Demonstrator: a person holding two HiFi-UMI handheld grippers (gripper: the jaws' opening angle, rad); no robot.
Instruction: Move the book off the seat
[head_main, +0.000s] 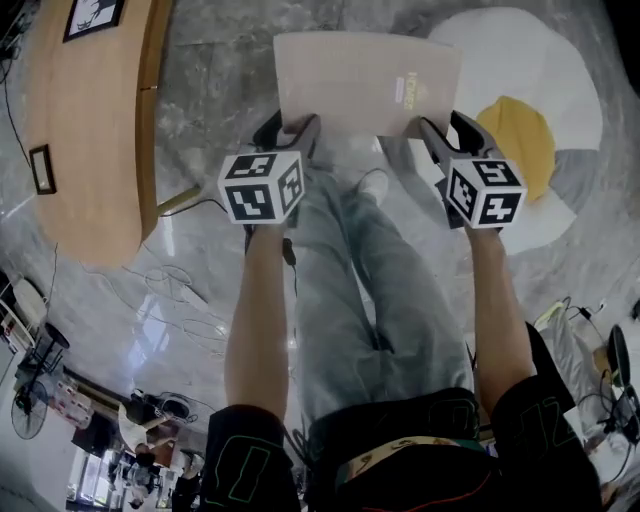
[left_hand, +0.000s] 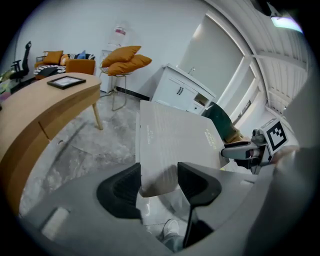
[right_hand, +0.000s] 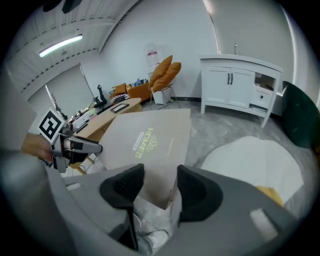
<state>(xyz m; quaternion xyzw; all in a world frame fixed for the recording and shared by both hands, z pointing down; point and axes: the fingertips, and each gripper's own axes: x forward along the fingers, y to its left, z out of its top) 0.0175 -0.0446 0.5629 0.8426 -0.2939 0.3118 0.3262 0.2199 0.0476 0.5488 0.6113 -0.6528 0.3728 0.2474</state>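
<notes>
A flat beige book (head_main: 365, 82) with gold print hangs in the air over the grey marble floor, in front of the person's legs. My left gripper (head_main: 290, 130) is shut on its near left corner and my right gripper (head_main: 445, 130) on its near right corner. In the left gripper view the book (left_hand: 175, 140) runs out from between the jaws of the left gripper (left_hand: 159, 182). The right gripper view shows the book (right_hand: 150, 140) held in the right gripper (right_hand: 159, 185). The seat (head_main: 545, 70), a white egg-shaped cushion with a yellow centre, lies on the floor to the right, with the book's far right corner over its edge.
A curved wooden table (head_main: 90, 120) stands at the left with a framed picture (head_main: 42, 168) on it. Cables (head_main: 170, 285) trail on the floor near its leg. A white cabinet (right_hand: 240, 80) and an orange chair (left_hand: 122, 60) stand by the far wall.
</notes>
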